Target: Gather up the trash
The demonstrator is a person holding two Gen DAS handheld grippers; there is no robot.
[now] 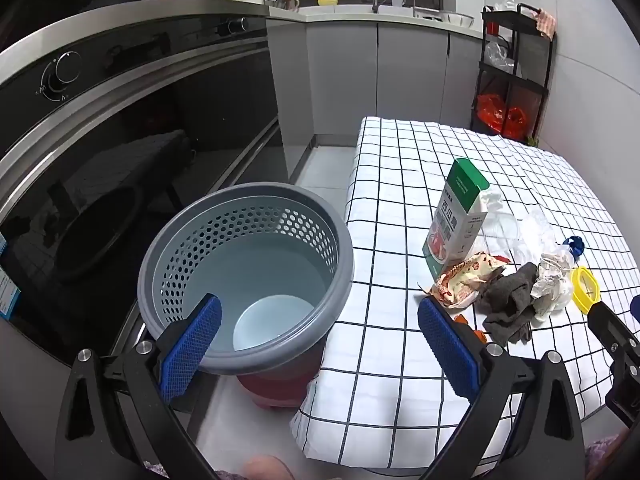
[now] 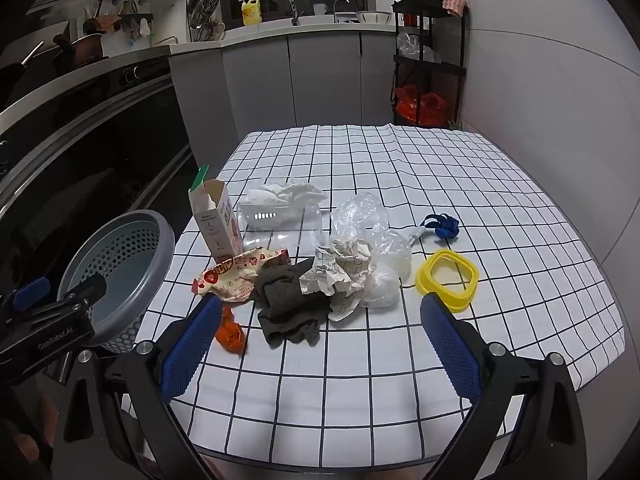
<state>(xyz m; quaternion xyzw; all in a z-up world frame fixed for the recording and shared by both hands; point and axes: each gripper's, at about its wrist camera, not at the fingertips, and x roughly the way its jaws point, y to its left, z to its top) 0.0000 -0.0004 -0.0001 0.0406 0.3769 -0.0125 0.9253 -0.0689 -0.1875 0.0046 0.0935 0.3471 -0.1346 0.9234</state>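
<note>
A pile of trash lies on the checked tablecloth point(image 2: 400, 168): a green and white carton point(image 2: 218, 218), a snack wrapper point(image 2: 236, 274), a dark grey rag point(image 2: 290, 304), crumpled paper point(image 2: 340, 272), clear plastic bags point(image 2: 368, 220), a clear plastic box point(image 2: 280, 224), an orange scrap point(image 2: 230, 332), a yellow ring point(image 2: 447, 274) and a blue scrap point(image 2: 442, 226). A grey perforated bin point(image 1: 248, 272) stands on the floor left of the table. My left gripper point(image 1: 320, 344) is open and empty above the bin's rim and table edge. My right gripper point(image 2: 320, 344) is open and empty, just short of the rag.
A black oven front point(image 1: 100, 140) runs along the left. Grey cabinets point(image 2: 300, 80) and a counter with a sink stand behind. A black shelf cart point(image 2: 430, 56) with red bags stands at the back right. A white wall point(image 2: 560, 120) borders the table's right side.
</note>
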